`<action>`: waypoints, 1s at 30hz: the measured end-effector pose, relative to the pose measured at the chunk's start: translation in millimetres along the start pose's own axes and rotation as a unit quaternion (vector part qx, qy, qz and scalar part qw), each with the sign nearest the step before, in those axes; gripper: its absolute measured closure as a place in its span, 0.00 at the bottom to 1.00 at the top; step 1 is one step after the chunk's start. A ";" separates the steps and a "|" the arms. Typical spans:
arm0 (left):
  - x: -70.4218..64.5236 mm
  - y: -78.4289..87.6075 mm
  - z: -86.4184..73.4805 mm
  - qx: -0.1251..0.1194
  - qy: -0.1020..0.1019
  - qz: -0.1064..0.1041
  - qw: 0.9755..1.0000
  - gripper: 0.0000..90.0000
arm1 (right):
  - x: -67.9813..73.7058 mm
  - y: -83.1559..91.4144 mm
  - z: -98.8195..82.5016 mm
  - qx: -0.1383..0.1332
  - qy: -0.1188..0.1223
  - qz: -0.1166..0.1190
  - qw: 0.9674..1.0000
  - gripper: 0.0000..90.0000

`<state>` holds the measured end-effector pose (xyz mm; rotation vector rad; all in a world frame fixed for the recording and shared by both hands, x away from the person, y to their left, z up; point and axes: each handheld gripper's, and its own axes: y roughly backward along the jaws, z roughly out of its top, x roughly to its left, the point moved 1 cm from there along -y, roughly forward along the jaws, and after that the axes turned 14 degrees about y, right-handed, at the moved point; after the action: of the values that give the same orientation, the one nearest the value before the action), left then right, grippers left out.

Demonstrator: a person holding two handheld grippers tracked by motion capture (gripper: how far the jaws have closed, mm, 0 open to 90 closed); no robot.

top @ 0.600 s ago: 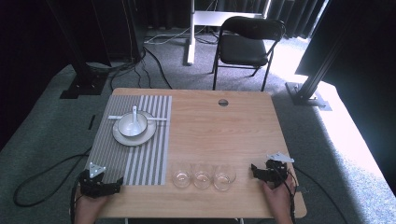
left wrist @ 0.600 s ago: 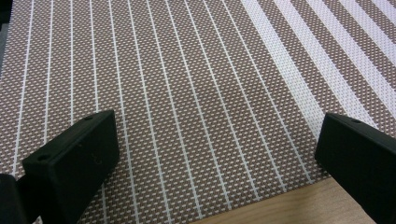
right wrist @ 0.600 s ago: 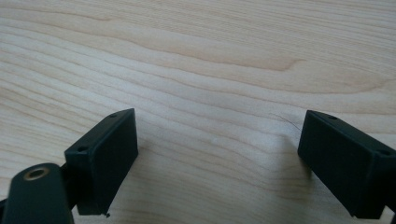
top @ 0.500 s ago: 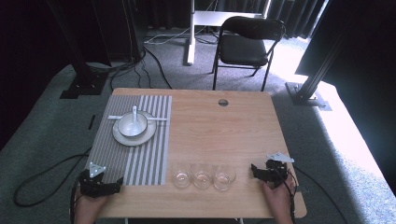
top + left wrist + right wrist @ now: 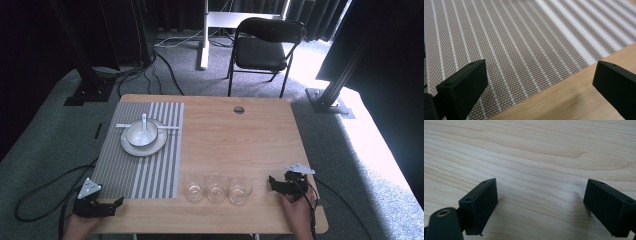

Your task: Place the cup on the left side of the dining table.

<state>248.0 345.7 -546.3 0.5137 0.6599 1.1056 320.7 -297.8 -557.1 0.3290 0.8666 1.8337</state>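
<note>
table items, counted:
- drinking glasses [image 5: 216,189]: three, clear, in one row near the front edge of the table [image 5: 235,145].
- placemat [image 5: 150,170]: one, striped grey and white.
- plate [image 5: 131,146]: one, white, on the placemat.
- bowl [image 5: 141,134]: one, white, on the plate.
- spoon [image 5: 145,120]: one, white, resting in the bowl.
- chopsticks [image 5: 171,127]: what looks like one pale pair laid behind the plate; count of sticks too small to tell.
- round hole in the tabletop [image 5: 239,109]: one.
- folding chair [image 5: 267,47]: one, black, beyond the table.
</note>
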 end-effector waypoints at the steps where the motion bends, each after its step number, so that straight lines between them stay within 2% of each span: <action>1: -0.1 -0.4 0.4 0.005 0.000 -0.006 1.000 0.00 | 0.0 0.0 0.0 0.000 0.000 0.000 1.000 0.13; 4: -2.2 -2.8 0.3 0.019 -0.003 -0.003 1.000 0.00 | 0.0 0.0 0.0 0.000 0.000 0.000 1.000 0.13; 5: -3.9 -3.5 -0.1 0.023 -0.009 0.000 1.000 0.00 | 0.0 0.0 0.0 0.000 0.000 0.000 1.000 0.13; 7: -6.3 -4.2 -0.3 0.024 -0.013 0.000 1.000 0.00 | 0.0 0.0 0.0 0.000 0.000 0.000 1.000 0.13; 8: -7.6 -4.1 -0.2 0.024 -0.015 -0.009 1.000 0.00 | 0.0 0.0 0.0 0.000 0.000 0.000 1.000 0.13; 12: -9.4 -2.9 0.5 0.021 -0.012 -0.016 1.000 0.00 | 0.0 0.0 0.0 0.000 0.000 0.000 1.000 0.13; 13: -10.1 -2.4 0.7 0.023 -0.015 -0.024 0.999 0.00 | 0.0 0.0 0.0 0.000 0.000 0.000 1.000 0.13; 20: -21.6 -2.6 4.4 0.021 -0.034 -0.028 0.999 0.00 | 0.0 0.0 0.0 0.000 0.000 0.000 1.000 0.13; 30: -33.1 -7.6 7.4 0.030 -0.046 -0.049 0.997 0.00 | 0.0 0.0 0.0 0.000 0.000 0.000 1.000 0.13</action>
<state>248.4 311.8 -538.7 0.5743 0.6332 0.9668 320.6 -297.8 -557.1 0.3290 0.8666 1.8338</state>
